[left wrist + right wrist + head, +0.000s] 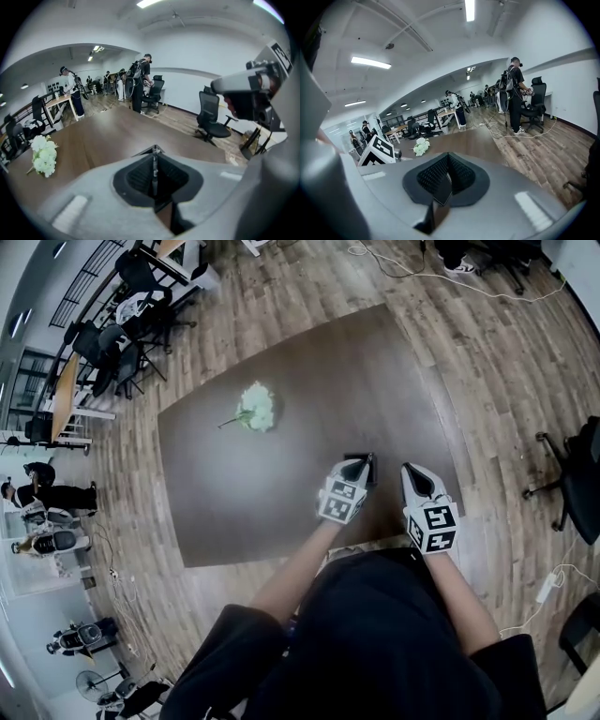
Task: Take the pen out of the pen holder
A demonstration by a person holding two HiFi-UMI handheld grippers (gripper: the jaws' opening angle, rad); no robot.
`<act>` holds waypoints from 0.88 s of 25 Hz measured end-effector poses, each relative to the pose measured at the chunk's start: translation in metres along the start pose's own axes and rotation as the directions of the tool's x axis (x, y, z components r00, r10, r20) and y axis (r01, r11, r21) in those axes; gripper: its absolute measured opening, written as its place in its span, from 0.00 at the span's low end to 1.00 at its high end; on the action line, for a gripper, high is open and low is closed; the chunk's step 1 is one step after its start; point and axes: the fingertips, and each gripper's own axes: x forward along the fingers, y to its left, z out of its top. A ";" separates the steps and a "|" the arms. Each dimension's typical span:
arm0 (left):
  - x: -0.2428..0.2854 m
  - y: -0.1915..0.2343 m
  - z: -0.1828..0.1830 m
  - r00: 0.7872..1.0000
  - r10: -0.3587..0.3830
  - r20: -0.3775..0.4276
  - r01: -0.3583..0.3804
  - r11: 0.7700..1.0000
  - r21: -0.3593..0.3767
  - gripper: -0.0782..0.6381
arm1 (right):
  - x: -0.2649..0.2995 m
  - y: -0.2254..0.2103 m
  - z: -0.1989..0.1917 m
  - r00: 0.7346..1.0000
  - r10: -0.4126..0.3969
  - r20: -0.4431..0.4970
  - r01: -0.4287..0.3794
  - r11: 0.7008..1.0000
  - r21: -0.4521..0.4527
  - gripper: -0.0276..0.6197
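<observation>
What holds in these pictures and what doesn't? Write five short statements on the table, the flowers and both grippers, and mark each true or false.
1. A white flower bunch lies on the table. True.
2. The left gripper is nearer the flower bunch than the right gripper. True.
3. The right gripper's jaws stand wide apart. False: its own view shows them together.
4. The left gripper clamps the flower bunch. False: the bunch lies apart from both grippers.
5. The table is white. False: it is dark brown.
</observation>
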 end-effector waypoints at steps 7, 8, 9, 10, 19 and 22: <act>0.013 0.002 0.003 0.995 0.004 -0.098 0.000 0.999 0.037 0.16 | 0.014 -0.013 0.009 1.000 0.020 -0.005 -0.020 1.000 -0.003 0.05; 0.014 0.002 0.003 0.994 0.004 -0.106 0.000 0.999 0.039 0.17 | 0.014 -0.014 0.008 1.000 0.021 -0.008 -0.021 1.000 0.000 0.05; 0.014 0.002 0.002 0.994 0.002 -0.113 0.003 0.999 0.041 0.17 | 0.015 -0.014 0.006 1.000 0.022 -0.012 -0.022 1.000 0.003 0.05; 0.014 0.001 0.001 0.993 0.000 -0.119 0.005 0.999 0.041 0.18 | 0.014 -0.013 0.005 1.000 0.024 -0.017 -0.024 1.000 0.004 0.05; 0.021 0.004 -0.008 0.984 0.021 -0.175 -0.015 0.999 0.038 0.20 | 0.022 -0.010 -0.002 0.999 0.027 -0.027 -0.027 1.000 0.000 0.05; 0.022 0.002 -0.010 0.982 0.013 -0.188 -0.009 1.000 0.023 0.20 | 0.022 -0.011 0.002 0.999 0.028 -0.016 -0.028 1.000 -0.004 0.05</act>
